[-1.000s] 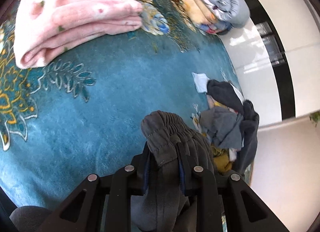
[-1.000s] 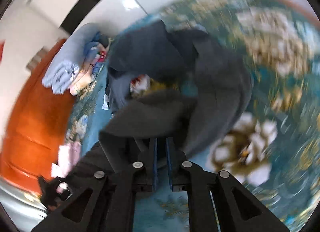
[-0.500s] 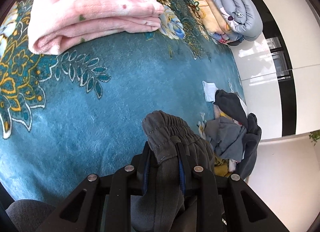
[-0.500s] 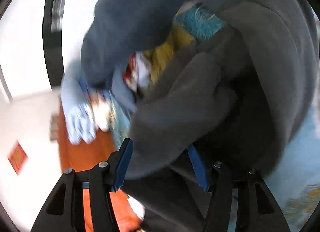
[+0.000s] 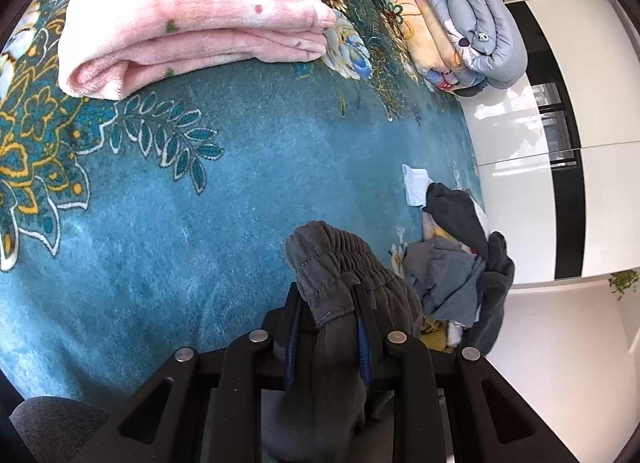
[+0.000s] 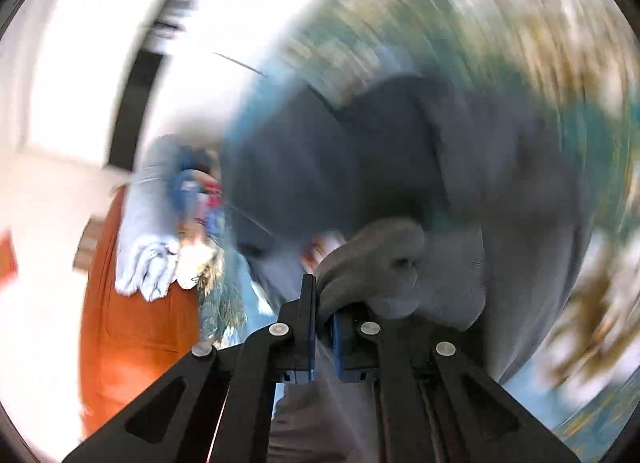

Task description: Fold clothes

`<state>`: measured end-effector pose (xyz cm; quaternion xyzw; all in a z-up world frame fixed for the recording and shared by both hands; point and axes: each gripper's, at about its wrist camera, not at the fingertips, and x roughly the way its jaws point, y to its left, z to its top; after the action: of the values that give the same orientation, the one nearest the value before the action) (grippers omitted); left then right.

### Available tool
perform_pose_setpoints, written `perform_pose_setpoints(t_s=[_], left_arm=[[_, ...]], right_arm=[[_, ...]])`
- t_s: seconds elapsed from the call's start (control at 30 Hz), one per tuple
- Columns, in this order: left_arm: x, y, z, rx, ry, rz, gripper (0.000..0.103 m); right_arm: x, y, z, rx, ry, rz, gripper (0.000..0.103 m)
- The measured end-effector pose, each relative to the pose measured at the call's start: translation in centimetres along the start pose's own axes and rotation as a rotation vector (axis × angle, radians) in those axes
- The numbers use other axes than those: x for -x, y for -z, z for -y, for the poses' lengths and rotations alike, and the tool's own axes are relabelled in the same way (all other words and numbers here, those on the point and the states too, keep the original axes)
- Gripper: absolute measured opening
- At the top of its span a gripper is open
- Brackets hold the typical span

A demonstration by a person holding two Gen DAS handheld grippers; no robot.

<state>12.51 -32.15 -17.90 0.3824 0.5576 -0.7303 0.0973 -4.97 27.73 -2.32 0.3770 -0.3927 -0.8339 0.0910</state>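
Two grippers each clamp dark grey cloth. In the left wrist view the left gripper (image 5: 326,315) is clenched on the elastic waistband of the dark grey ribbed trousers (image 5: 336,263), held above the teal floral carpet (image 5: 200,223). Just right of it lies a heap of crumpled grey clothes (image 5: 456,275); far left sits a folded pink fleece blanket (image 5: 192,15). The right wrist view is badly blurred, yet the right gripper (image 6: 324,303) pinches a grey fold of fabric
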Motion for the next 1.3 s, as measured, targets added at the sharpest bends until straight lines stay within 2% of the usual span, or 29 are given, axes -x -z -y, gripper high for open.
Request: perform_pose_setpoints(t_s=[0.03,0.1,0.17,0.23,0.33,0.43,0.47,0.53,0.63,0.73,0.8,0.9,0.93,0.97,1.03,1.1,1.13,1.2,1.3], left_arm=[[0.0,0.0,0.0,0.000,0.006,-0.004,0.025],[-0.1,0.1,0.3,-0.013,0.010,-0.018,0.025],[-0.3,0.4,0.9,-0.045,0.007,-0.037,0.026],[-0.5,0.6,1.4,-0.077,0.003,-0.057,0.026],[-0.7,0.7,1.3,-0.067,-0.009,-0.086,0.026],[0.1,0.5,0.4,-0.025,-0.005,-0.069,0.024],[0.3,0.4,0.0,-0.007,0.002,-0.065,0.024],[0.6,0.2,-0.7,0.031,0.018,-0.063,0.024],[0.9,0.1,-1.0,0.044,0.021,-0.052,0.024],[1.1,0.1,-0.8,0.037,0.017,-0.046,0.024],[1.3,0.1,-0.8,0.033,0.007,-0.033,0.025],[1.0,-0.2,-1.4,0.064,-0.005,-0.041,0.029],[0.8,-0.2,-1.6,0.075,-0.010,-0.050,0.035],[0.6,-0.2,-1.7,0.085,-0.015,-0.058,0.046],[0.1,-0.1,-1.5,0.073,-0.052,-0.063,0.055],[-0.3,0.0,-1.2,0.056,-0.093,-0.067,0.061],[-0.5,0.0,-1.0,0.048,-0.113,-0.068,0.065],[-0.9,0.1,-0.7,0.032,-0.154,-0.072,0.065],[-1.4,0.3,-0.3,0.007,-0.205,-0.076,0.067]], right_arm=[[2.9,-0.9,-0.9,0.072,-0.009,0.065,0.006],[7.5,-1.6,-0.7,0.133,0.017,0.157,0.006],[11.1,-1.5,1.6,0.152,0.102,0.211,0.006],[11.8,0.2,5.4,0.146,0.231,0.171,0.006],[10.6,4.2,13.5,0.042,0.413,0.016,0.006],[10.1,8.9,20.9,-0.180,0.504,-0.075,0.007],[10.4,9.8,22.3,-0.219,0.521,-0.099,0.006],[9.9,10.6,23.6,-0.195,0.583,-0.145,0.006],[9.3,10.3,22.8,-0.106,0.624,-0.167,0.007],[8.7,9.6,22.7,-0.073,0.650,-0.183,0.010],[8.8,9.2,22.7,-0.076,0.648,-0.181,0.015],[9.3,7.9,22.5,-0.090,0.617,-0.224,0.027],[9.7,7.6,22.7,-0.100,0.591,-0.256,0.036],[10.1,7.2,23.0,-0.110,0.564,-0.288,0.048],[10.9,6.6,22.5,-0.102,0.520,-0.345,0.050],[11.1,6.0,20.4,-0.017,0.573,-0.394,0.051],[10.8,5.9,18.5,0.054,0.575,-0.402,0.051],[9.8,5.8,14.0,0.212,0.553,-0.402,0.051],[5.2,6.6,6.8,0.387,0.396,-0.425,0.057]])
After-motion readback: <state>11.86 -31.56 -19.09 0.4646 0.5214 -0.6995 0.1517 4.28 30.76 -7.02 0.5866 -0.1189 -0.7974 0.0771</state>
